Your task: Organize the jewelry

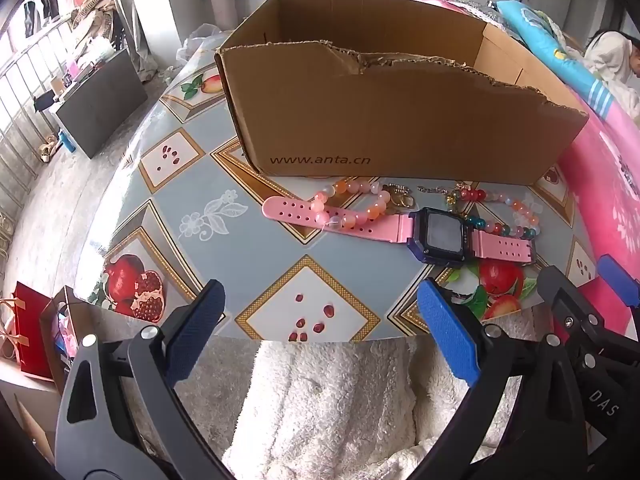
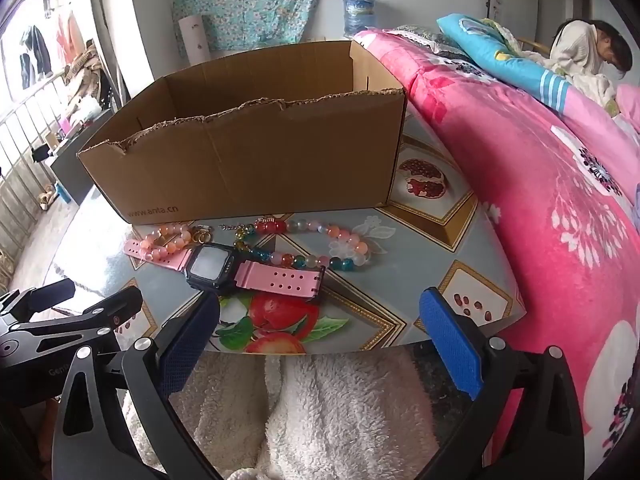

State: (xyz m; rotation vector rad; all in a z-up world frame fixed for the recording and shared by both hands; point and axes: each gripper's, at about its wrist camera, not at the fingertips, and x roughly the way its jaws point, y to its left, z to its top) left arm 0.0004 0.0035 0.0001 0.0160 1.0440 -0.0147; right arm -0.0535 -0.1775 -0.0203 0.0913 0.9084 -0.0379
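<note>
A pink-strapped watch [image 1: 438, 234] [image 2: 212, 266] with a dark square face lies on the patterned table. An orange-pink bead bracelet [image 1: 352, 204] [image 2: 168, 242] rests over its left strap. A multicoloured bead bracelet [image 1: 508, 214] [image 2: 316, 240] lies to its right, with gold rings [image 1: 402, 200] and a small chain [image 1: 434, 190] between. An open torn cardboard box [image 1: 400, 120] [image 2: 256, 160] stands just behind them. My left gripper [image 1: 320, 328] is open and empty at the table's near edge. My right gripper [image 2: 316, 338] is open and empty, in front of the watch.
A bed with a pink floral quilt [image 2: 540, 184] borders the table on the right, where a person [image 2: 588, 52] sits far back. A white fluffy cloth [image 2: 340, 412] lies below the table edge. A red bag [image 1: 30, 332] and a dark cabinet [image 1: 100, 108] stand on the left.
</note>
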